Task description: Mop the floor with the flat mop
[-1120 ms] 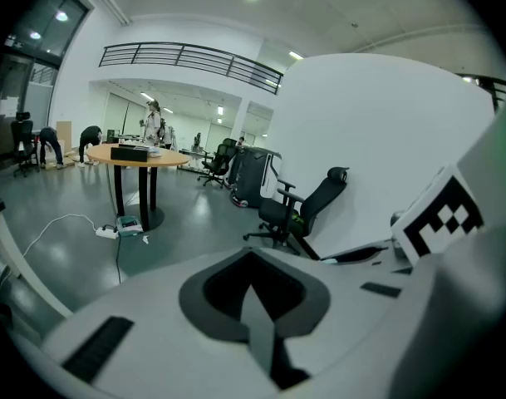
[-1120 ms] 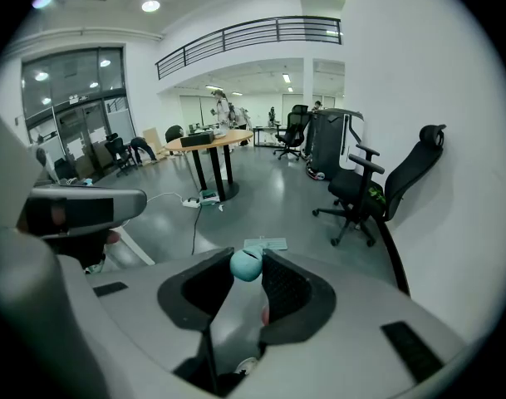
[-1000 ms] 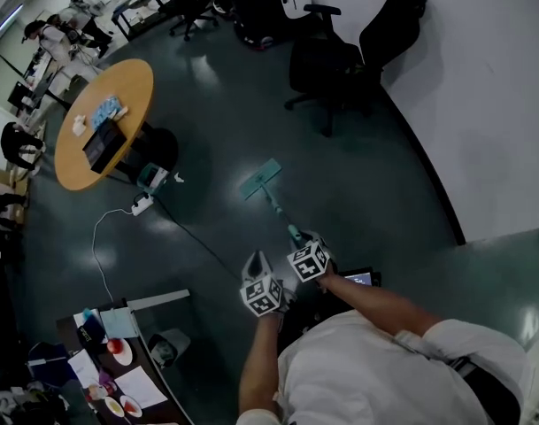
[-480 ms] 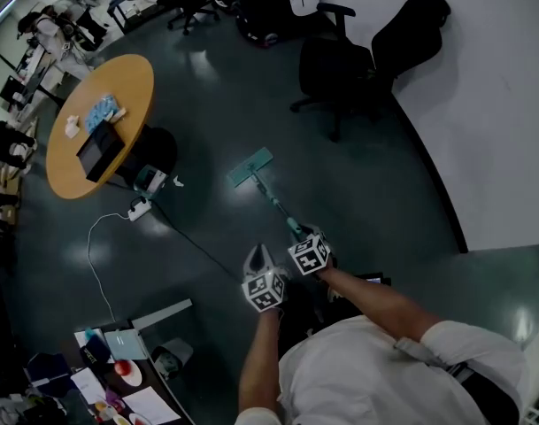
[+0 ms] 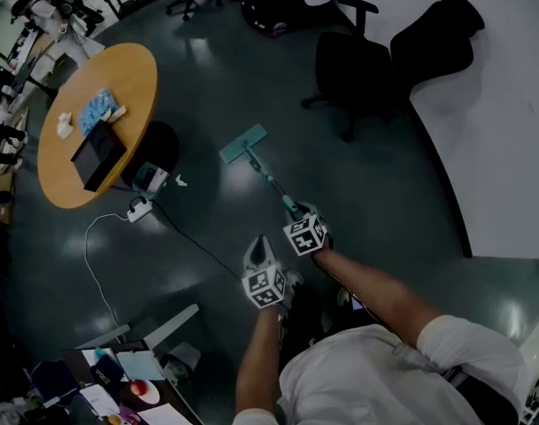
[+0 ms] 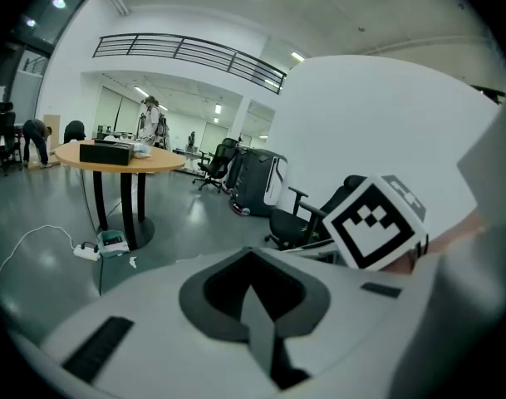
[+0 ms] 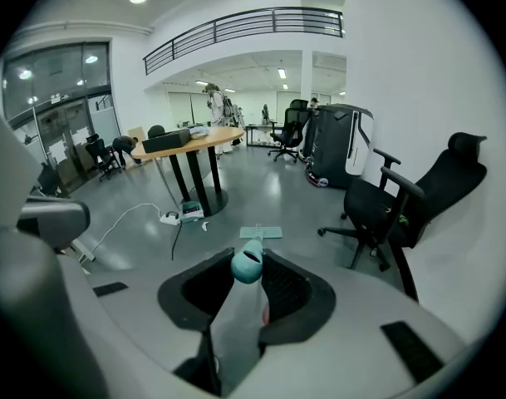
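The flat mop has a teal head (image 5: 243,142) lying flat on the dark floor ahead of me, also visible as a mop head (image 7: 262,232) in the right gripper view. Its thin handle (image 5: 271,184) slopes back to my right gripper (image 5: 297,218), which is shut on the handle just below its teal end cap (image 7: 248,265). My left gripper (image 5: 258,253) hangs a little left of and behind the right one, apart from the handle. Its jaws look closed on nothing in the left gripper view (image 6: 251,285).
A round wooden table (image 5: 52,162) carrying a black box (image 5: 97,155) stands to the left. A power strip with white cable (image 5: 141,208) lies by its base. Black office chairs (image 5: 353,65) stand ahead right against a white wall (image 5: 508,104). A cluttered desk (image 5: 101,388) is bottom left.
The mop head has slid forward across the floor, away from me and slightly left. The right gripper followed, still holding the handle. The left gripper kept its place beside it.
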`<move>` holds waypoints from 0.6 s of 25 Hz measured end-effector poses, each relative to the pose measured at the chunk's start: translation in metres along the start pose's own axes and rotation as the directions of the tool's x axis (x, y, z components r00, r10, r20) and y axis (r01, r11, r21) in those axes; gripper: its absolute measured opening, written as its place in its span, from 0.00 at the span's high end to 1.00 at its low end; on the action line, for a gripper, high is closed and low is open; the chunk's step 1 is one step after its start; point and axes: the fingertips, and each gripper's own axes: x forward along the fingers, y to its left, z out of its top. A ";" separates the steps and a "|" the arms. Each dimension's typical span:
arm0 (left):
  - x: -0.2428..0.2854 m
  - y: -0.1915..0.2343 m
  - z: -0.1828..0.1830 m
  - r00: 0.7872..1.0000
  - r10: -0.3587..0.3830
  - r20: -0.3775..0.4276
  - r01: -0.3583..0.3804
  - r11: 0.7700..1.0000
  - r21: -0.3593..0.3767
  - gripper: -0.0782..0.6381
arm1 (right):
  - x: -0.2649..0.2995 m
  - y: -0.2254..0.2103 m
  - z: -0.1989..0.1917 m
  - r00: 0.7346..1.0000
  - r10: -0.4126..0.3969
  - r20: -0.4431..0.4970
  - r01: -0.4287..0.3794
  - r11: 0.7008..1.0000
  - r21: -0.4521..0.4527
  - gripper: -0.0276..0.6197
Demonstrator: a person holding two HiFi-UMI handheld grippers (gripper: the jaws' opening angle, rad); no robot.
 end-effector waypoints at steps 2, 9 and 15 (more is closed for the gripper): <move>0.011 0.009 0.008 1.000 -0.001 0.006 0.001 1.000 -0.007 0.89 | 0.019 -0.001 0.017 1.000 -0.003 0.003 0.003 1.000 -0.012 0.79; 0.038 0.044 0.021 1.000 0.003 0.008 -0.003 1.000 -0.023 0.89 | 0.073 -0.001 0.057 1.000 -0.015 0.009 0.015 1.000 -0.007 0.79; 0.047 0.068 0.025 1.000 0.020 0.010 -0.019 0.999 -0.032 0.89 | 0.110 -0.004 0.072 1.000 -0.030 0.001 0.030 0.999 -0.013 0.79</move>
